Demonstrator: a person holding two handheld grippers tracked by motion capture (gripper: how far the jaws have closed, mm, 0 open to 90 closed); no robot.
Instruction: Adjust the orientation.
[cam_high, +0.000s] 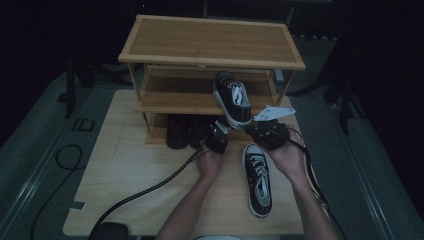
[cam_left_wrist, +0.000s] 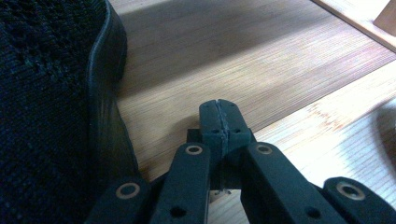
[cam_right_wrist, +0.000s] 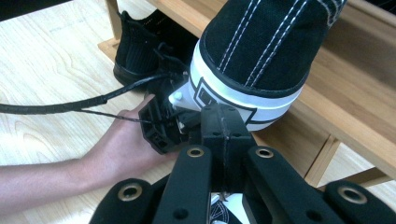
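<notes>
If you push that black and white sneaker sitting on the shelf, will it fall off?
Probably: the black canvas sneaker with white laces sits tilted, heel past the wooden rack's middle shelf, so it may tip. Its canvas upper likely flexes; the white rubber sole looks stiffer.

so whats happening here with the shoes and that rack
A person is putting black-and-white sneakers onto a wooden shoe rack. One sneaker sits tilted on the middle shelf, its heel past the front edge, with the left gripper and right gripper just below it, jaws closed. The second sneaker lies on the table. Dark shoes occupy the bottom shelf.
</notes>
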